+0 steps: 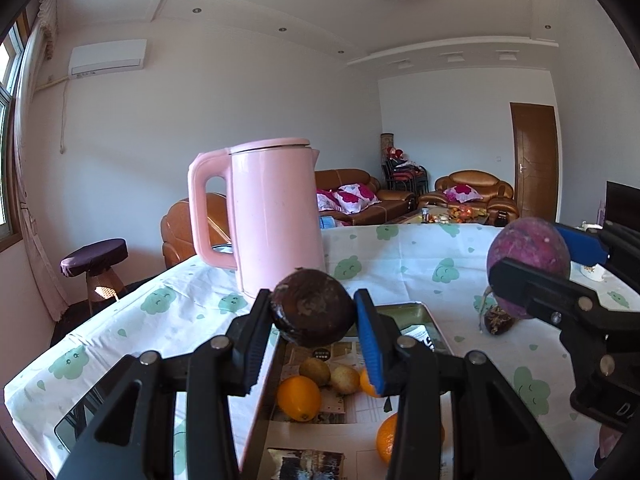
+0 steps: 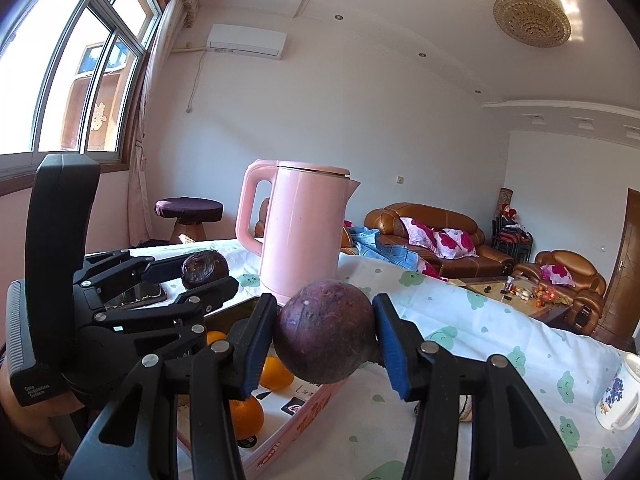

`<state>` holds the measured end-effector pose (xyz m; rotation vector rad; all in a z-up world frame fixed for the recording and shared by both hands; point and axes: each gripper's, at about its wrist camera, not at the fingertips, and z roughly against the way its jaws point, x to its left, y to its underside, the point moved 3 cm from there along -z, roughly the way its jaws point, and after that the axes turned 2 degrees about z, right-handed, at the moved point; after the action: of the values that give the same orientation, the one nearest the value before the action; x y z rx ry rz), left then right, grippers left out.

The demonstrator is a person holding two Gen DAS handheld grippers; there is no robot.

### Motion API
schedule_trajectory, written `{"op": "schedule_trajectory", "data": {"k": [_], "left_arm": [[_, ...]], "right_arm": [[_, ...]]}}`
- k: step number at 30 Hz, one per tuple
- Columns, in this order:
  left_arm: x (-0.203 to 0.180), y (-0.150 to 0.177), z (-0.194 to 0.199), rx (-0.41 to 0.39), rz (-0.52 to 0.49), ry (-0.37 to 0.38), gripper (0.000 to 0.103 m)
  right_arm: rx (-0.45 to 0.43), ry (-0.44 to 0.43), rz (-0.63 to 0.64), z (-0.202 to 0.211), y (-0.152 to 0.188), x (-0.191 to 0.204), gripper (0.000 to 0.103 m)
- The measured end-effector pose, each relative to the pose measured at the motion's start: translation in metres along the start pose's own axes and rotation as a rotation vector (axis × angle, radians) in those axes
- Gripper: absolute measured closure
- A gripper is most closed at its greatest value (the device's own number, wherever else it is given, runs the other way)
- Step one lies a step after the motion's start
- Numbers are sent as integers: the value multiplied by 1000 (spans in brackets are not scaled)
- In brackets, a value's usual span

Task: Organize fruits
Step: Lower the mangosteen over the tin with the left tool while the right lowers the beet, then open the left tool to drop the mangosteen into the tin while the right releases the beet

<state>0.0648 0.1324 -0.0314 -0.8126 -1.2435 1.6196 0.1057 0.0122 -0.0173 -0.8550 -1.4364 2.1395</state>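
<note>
My left gripper [image 1: 314, 320] is shut on a dark brown passion fruit [image 1: 310, 306] and holds it above the far end of a shallow box tray [image 1: 434, 330]. The tray holds oranges [image 1: 299, 397], a kiwi [image 1: 315, 371] and a pale round fruit [image 1: 345, 379]. My right gripper [image 2: 326, 342] is shut on a purple passion fruit [image 2: 325, 330], raised above the table just right of the tray [image 2: 280, 446]. It also shows in the left wrist view [image 1: 528, 262]. Another dark fruit [image 1: 498, 319] lies on the cloth under it.
A pink electric kettle [image 1: 276, 216] stands on the table behind the tray. A white mug [image 2: 618, 394] stands at the right. The table has a white cloth with green prints [image 1: 400, 264]. Sofas and a coffee table are beyond.
</note>
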Motion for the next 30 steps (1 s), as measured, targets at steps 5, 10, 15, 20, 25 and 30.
{"op": "schedule_trajectory", "data": {"k": [5, 10, 15, 20, 25, 30], "left_arm": [[15, 0, -6, 24, 14, -18, 60], [22, 3, -14, 64, 12, -29, 60], [24, 7, -22, 106, -1, -29, 60], [24, 11, -27, 137, -11, -29, 60], [25, 12, -30, 154, -21, -28, 60], [25, 14, -34, 182, -27, -18, 60]], "right_arm": [[18, -18, 8, -8, -1, 8, 52], [44, -40, 13, -17, 3, 14, 52], [85, -53, 25, -28, 8, 24, 52], [124, -67, 21, -39, 13, 27, 52], [168, -81, 16, -49, 18, 29, 52], [210, -93, 26, -58, 23, 34, 52]]}}
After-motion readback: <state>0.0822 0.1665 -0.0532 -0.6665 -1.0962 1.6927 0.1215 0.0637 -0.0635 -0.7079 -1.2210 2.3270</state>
